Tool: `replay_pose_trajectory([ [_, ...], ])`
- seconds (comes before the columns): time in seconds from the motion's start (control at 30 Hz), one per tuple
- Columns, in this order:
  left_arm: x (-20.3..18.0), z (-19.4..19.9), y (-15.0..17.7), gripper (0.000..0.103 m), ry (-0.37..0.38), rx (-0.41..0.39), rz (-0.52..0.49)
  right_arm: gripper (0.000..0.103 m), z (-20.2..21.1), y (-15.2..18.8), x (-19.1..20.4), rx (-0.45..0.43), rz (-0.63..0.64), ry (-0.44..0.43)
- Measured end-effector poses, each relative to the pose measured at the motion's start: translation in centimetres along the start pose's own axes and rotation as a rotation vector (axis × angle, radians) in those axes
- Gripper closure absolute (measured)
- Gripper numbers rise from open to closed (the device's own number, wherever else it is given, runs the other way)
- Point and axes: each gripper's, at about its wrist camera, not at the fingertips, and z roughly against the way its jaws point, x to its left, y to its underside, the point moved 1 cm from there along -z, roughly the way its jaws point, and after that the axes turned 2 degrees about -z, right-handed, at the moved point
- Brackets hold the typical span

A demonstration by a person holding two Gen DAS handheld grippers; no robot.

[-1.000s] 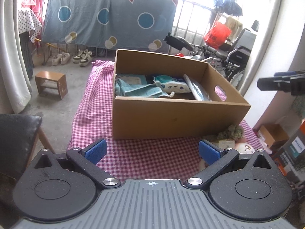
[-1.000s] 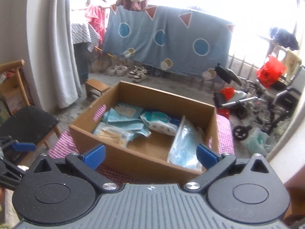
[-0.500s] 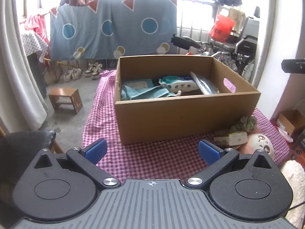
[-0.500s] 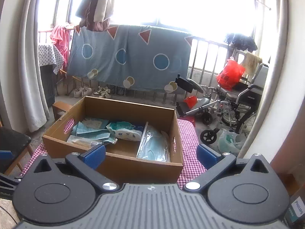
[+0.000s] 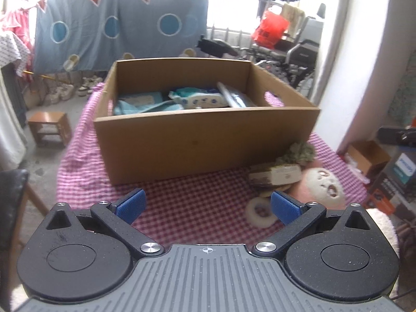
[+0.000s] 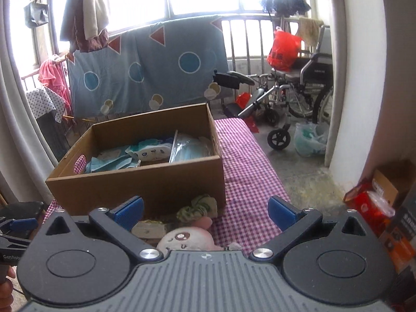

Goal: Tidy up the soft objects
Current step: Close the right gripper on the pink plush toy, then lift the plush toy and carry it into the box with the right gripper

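A brown cardboard box (image 5: 202, 143) stands on a pink checked tablecloth (image 5: 197, 210) and holds blue soft packs and a wipes packet (image 5: 197, 100). In front of its right corner lie a pink plush toy with a white face (image 5: 322, 184), a green scrunchie (image 5: 299, 153), a beige labelled sponge (image 5: 275, 175) and a cream ring (image 5: 260, 212). My left gripper (image 5: 206, 205) is open and empty above the cloth before the box. My right gripper (image 6: 205, 210) is open and empty, above the plush toy (image 6: 184, 239) and scrunchie (image 6: 197, 206), near the box (image 6: 145, 182).
A black chair (image 5: 10, 202) stands left of the table and a wooden stool (image 5: 49, 127) on the floor beyond. A wheelchair (image 6: 299, 88) and blue hanging sheet (image 6: 145, 70) are behind. Cardboard boxes (image 6: 384, 197) sit on the floor at right.
Both grippers have pulled back from the box and lowered. The soft toys in front of the box have come into the right wrist view. Both grippers stay open.
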Motion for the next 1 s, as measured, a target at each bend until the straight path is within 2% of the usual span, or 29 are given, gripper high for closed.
replay_pose_trajectory([
  [0.17, -1.9, -0.8, 0.2, 0.000, 0.145, 0.021, -0.024, 0.000, -1.2, 1.4, -2.7, 0.041, -0.134, -0.076],
  [0.3, -4.6, -2.2, 0.2, 0.000, 0.245, 0.085, -0.086, 0.001, -2.6, 2.1, -4.0, 0.085, -0.196, -0.129],
  [0.37, -5.9, -3.1, 0.4, 0.000, 0.283, 0.118, -0.114, 0.004, -3.5, 2.6, -4.3, 0.119, -0.214, -0.163],
  [0.5, -8.6, -5.3, 1.0, 0.002, 0.327, 0.189, -0.190, 0.014, -5.2, 3.7, -4.4, 0.183, -0.244, -0.206],
  [0.57, -9.7, -6.0, 1.3, 0.007, 0.353, 0.215, -0.222, 0.020, -5.9, 4.2, -4.6, 0.211, -0.262, -0.216],
  [0.67, -11.0, -7.0, 1.3, 0.011, 0.377, 0.246, -0.250, 0.022, -7.1, 4.5, -5.4, 0.248, -0.288, -0.230],
  [0.73, -11.7, -7.6, 1.3, 0.012, 0.388, 0.267, -0.259, 0.027, -7.6, 4.6, -5.5, 0.270, -0.294, -0.245],
  [1.0, -12.5, -10.0, 1.3, 0.010, 0.384, 0.300, -0.242, 0.028, -10.0, 5.0, -5.9, 0.333, -0.329, -0.325],
])
